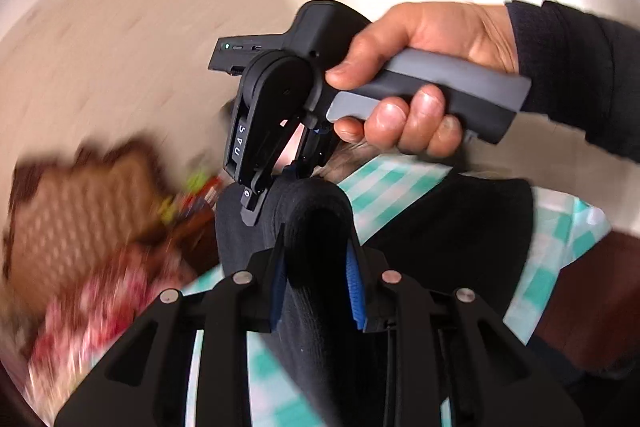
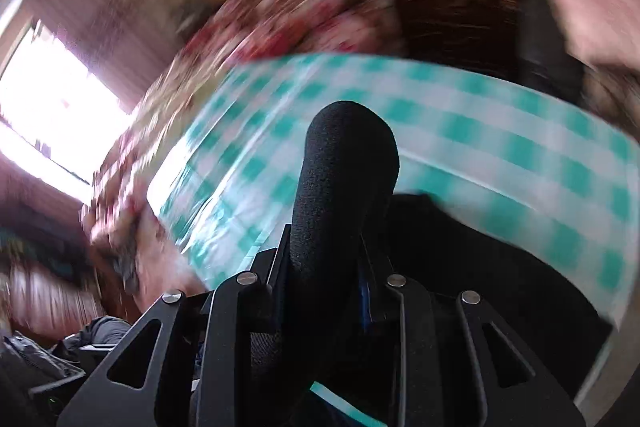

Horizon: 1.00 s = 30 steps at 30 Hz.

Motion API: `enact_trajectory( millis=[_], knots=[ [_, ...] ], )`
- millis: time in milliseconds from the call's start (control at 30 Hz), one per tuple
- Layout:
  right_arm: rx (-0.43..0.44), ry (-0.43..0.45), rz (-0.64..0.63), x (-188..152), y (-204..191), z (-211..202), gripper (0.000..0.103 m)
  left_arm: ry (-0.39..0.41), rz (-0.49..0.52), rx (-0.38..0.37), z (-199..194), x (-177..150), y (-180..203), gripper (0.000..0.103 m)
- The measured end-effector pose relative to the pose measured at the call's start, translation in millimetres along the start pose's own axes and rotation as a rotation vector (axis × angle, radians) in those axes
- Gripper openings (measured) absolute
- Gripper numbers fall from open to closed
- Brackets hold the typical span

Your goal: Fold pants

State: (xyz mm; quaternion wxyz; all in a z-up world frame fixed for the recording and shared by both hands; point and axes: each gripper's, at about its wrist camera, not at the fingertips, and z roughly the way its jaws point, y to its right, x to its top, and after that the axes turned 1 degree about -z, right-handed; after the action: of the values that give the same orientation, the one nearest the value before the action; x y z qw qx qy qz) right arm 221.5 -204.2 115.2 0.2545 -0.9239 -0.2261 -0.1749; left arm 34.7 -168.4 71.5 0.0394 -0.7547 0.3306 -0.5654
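Up close in the left wrist view, the left gripper (image 1: 316, 279) is clamped on a thick fold of the black pants (image 1: 316, 223), the cloth bulging up in a rounded hump between its blue-lined fingers (image 1: 355, 287). Just beyond it, the right gripper (image 1: 276, 187) comes in from above, tips pointing downward, and it too pinches the same dark fabric at the hump's far edge, so the two grips sit close beside one another on one bunched part of the garment. A bare right hand (image 1: 416, 83) with a dark sleeve wraps the grey handle of that tool. More of the pants spreads to the right and lies on the teal-and-white checked cloth (image 1: 384, 183) beneath. To the left, badly smeared by motion blur, there are a brown patterned cushion (image 1: 80, 203) and a red floral fabric (image 1: 104, 311); pale wall fills the upper part. Turning to the right wrist view, the right gripper (image 2: 324, 283) is closed on the pants (image 2: 344, 171), which rise from between its fingers as a rounded black roll standing up against the checked cloth (image 2: 480, 131). Another dark mass of the garment lies low on the right, on that cloth. Behind, all blurred, are the red floral fabric (image 2: 296, 19), dark wooden furniture (image 2: 460, 11) and a bright window (image 2: 52, 91) at left.
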Motion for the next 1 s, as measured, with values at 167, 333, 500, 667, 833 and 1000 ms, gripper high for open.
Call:
enact_trajectory(
  millis=[167, 333, 500, 667, 833, 1000],
  knots=[
    [-0.038, 0.039, 0.228, -77.6, 136.6, -37.1, 0.026, -0.019, 0.162, -0.135, 70.2, 16.8, 122.7, 0.026],
    [-0.025, -0.046, 0.374, -134.5, 219.7, 16.9, 0.032, -0.081, 0.334, -0.113, 104.2, -26.5, 201.6, 0.043],
    [-0.041, -0.007, 0.336, -129.0, 213.5, 15.3, 0.068, -0.037, 0.41, -0.002, 94.5, -47.4, 207.0, 0.074],
    [-0.099, -0.048, 0.304, -116.2, 209.8, 29.3, 0.03, -0.08, 0.431, 0.008, 111.0, -56.1, 210.4, 0.023],
    [-0.1, 0.018, 0.212, -96.5, 174.0, -17.0, 0.024, -0.012, 0.399, 0.087, 94.8, -30.7, 184.7, 0.02],
    [-0.146, 0.067, 0.152, -79.5, 162.0, -59.4, 0.024, 0.065, 0.468, 0.139, 98.4, 1.7, 181.0, 0.02]
  ],
)
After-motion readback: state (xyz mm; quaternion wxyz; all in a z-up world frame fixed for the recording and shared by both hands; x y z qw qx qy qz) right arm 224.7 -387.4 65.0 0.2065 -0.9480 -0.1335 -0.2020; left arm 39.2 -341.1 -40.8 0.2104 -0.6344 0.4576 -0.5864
